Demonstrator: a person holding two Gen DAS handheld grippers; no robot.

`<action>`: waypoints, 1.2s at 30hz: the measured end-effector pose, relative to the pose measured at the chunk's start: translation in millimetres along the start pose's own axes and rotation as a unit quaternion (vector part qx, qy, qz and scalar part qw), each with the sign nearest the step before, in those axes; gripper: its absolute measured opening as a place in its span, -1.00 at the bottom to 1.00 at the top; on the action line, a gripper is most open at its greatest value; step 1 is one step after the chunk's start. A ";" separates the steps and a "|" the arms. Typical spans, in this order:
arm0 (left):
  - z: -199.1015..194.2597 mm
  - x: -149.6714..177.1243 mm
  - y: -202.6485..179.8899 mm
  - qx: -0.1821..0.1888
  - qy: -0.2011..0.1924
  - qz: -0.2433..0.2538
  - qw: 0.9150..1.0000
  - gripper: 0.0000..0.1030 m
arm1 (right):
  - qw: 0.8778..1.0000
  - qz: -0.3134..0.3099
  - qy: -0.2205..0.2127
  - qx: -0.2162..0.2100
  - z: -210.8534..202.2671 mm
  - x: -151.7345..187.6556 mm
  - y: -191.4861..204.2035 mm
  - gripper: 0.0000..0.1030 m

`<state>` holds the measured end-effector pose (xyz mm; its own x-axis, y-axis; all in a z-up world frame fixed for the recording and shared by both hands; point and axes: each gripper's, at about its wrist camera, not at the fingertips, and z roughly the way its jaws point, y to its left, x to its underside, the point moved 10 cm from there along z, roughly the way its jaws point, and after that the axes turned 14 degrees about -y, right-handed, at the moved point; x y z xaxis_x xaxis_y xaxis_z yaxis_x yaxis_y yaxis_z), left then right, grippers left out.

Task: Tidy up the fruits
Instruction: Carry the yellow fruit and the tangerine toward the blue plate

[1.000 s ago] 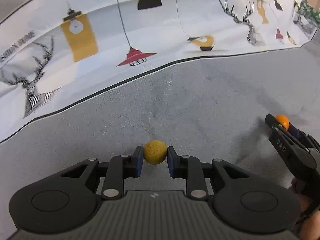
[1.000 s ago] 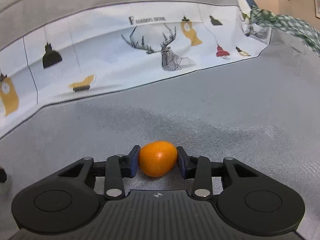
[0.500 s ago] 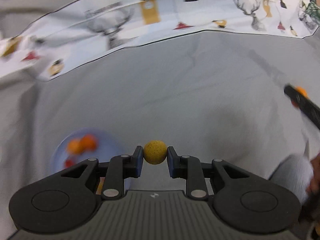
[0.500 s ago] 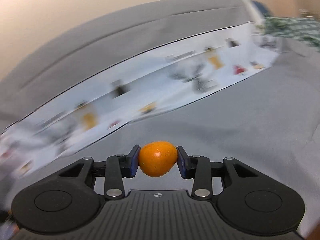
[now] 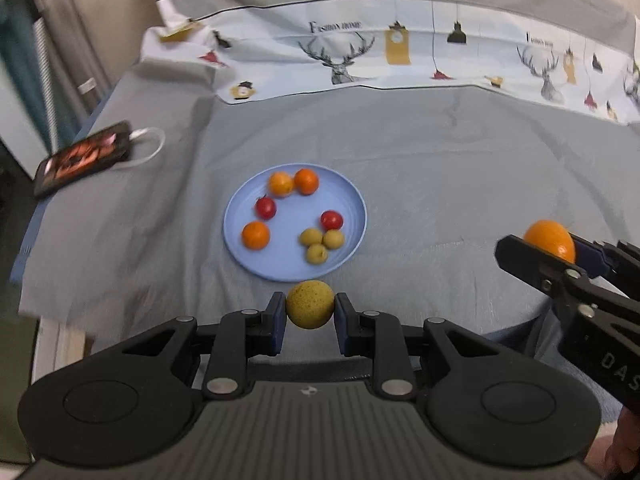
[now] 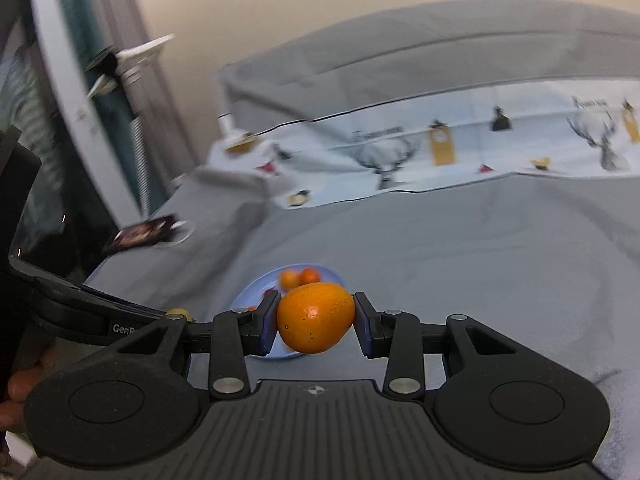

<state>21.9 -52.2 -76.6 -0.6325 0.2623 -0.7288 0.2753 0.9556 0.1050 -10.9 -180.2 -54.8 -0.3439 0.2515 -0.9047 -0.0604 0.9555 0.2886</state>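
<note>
Left tool (image 5: 310,312) clamped on a small yellow fruit (image 5: 310,309), just in front of the blue plate (image 5: 356,222). Right tool (image 6: 316,318) clamped on an orange kumquat (image 6: 316,317), up above the grey bed sheet (image 5: 460,184). On the plate: three orange fruits, two red ones, three yellow-green ones.

Both units were the same build: matte black plastic, ribbed grey centre deck with a small cross-hair mark, a round recessed disc on each side. Left gripper (image 5: 310,311) and right gripper (image 6: 315,318) had blue pads on black linkage fingers (image 5: 275,322), silver pivot screws. White lettering on the side plates, only partly legible.
</note>
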 end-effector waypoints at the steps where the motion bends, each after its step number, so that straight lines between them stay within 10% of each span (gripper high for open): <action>1: -6.2 3.7 3.0 0.003 -0.003 -0.008 1.000 -0.46 | 1.000 -0.010 0.001 -0.004 -3.7 -0.1 8.3 -0.21; 16: -48.0 6.3 15.6 0.022 -0.059 -0.034 0.997 -0.46 | 0.997 -0.076 -0.024 0.006 -39.6 -6.1 46.3 -0.21; 36: -26.4 12.8 19.7 0.029 -0.030 -0.045 0.998 -0.46 | 0.997 -0.072 -0.001 0.009 -26.3 3.3 41.8 -0.21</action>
<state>0.1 -26.5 -66.0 -0.6121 0.1665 -0.7731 0.2619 0.9651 0.0005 -39.1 -143.5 -37.5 -0.3306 0.1127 -0.9370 -0.0916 0.9843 0.1507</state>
